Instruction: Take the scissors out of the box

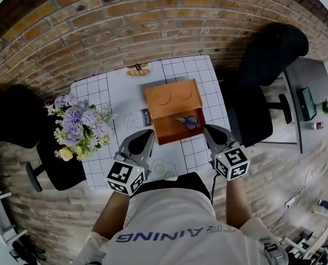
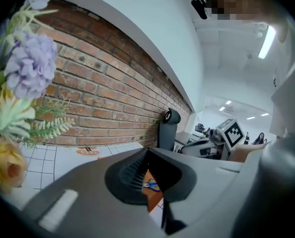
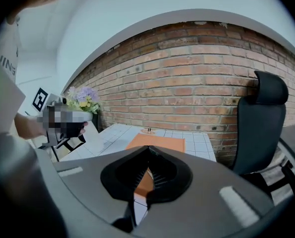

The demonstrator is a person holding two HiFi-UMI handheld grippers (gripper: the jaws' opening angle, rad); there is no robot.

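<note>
Toward the right edge of the table (image 1: 98,93), about midway between its near and far edges, the orange box (image 1: 167,128) stands with its lid (image 1: 172,97) thrown back. The scissors (image 1: 187,121) lie flat on its bottom, blue handles showing, close to the box's right wall. The person stands at the near edge with both tools low over it: the left gripper (image 1: 146,136) points at the box's near left corner, and the right gripper (image 1: 210,130) hangs just beside its right wall. Both claws are clenched tight with nothing in them, the tips meeting in each gripper view. From where I stand, that is the first worry. A closed claw pushed in would only shove the scissors about or nudge the light-looking box toward the table's right edge. Lying flat, the scissors offer little to pinch, so a grab by one handle loop could slip or swing loose. The flowers (image 1: 78,127) at the left edge look safely apart.
</note>
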